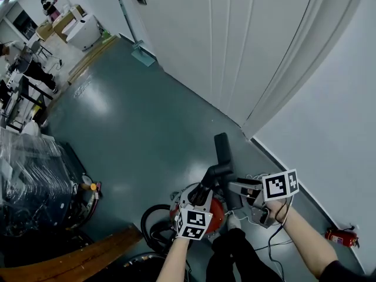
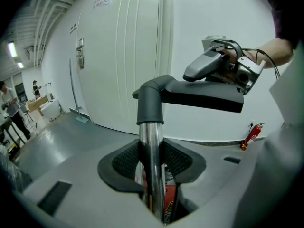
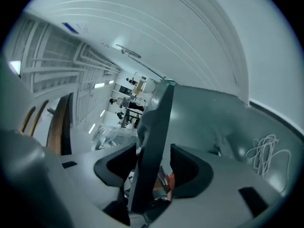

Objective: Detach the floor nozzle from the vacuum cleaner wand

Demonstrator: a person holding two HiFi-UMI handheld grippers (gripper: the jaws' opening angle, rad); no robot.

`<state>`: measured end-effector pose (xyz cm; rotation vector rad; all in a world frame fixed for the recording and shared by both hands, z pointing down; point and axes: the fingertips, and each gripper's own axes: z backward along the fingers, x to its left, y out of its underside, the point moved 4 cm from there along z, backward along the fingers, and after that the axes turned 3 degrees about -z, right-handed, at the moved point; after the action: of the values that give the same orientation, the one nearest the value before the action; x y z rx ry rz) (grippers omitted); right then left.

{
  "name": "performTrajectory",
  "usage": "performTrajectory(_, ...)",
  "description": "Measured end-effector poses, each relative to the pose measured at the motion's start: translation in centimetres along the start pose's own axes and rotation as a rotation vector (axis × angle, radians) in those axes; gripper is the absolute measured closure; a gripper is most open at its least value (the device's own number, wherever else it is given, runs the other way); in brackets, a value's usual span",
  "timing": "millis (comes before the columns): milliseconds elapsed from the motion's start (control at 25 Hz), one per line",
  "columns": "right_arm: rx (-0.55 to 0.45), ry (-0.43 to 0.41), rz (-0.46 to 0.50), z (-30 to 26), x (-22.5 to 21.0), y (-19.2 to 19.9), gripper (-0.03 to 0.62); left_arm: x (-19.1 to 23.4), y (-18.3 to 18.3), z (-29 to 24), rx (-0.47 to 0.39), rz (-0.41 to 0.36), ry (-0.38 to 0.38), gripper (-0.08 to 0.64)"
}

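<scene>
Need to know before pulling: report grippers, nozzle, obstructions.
Left gripper shut on wand. Right gripper jaws open around floor nozzle, not pressing. Nozzle still on wand. Nothing blocks the joint.

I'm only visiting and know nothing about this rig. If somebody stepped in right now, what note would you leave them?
Left gripper: shut on the metal wand, holding it upright.
Right gripper: open, with the floor nozzle standing between its jaws, not clamped.
Done: both grippers are in position.
Left: the floor nozzle is still joined to the wand. Probably close the right gripper on it and pull it off.
</scene>
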<state>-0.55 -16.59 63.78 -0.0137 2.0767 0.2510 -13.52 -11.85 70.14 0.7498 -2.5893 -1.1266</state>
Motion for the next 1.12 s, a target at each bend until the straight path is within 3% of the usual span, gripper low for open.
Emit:
performTrajectory(120,0.028,-0.053,-0.118,-1.0,-0.4,0.2,0.377,-0.1,0.0,-0.1,0.001,-0.001,0.005,0.403)
performTrajectory(200,0.042,-0.062,-0.145,-1.3,-0.5,0.4,0.377,-0.3,-0.1,-0.2,0.002,-0.001,0.007,0.403)
performTrajectory(360,0.053,-0.037,-0.130,-1.5,-0.6,0.8,0.449,-0.3,-0.1,-0.3,0.007,-0.007,0.012,0.403)
performTrajectory(560,0.039,-0.056,-0.138,-1.5,-0.5,0.8,0.459,-0.4,-0.1,-0.3,0.007,-0.008,0.013,0.403)
performTrajectory(840,-0.010,-0.052,-0.013,-1.0,0.4,0.1,0.465,-0.3,-0.7,-0.4,-0.005,0.009,0.027,0.405)
performTrajectory(1120,-0.068,-0.254,-0.342,-0.9,-1.4,0.0,0.483,-0.4,-0.7,-0.5,-0.015,0.003,0.033,0.405)
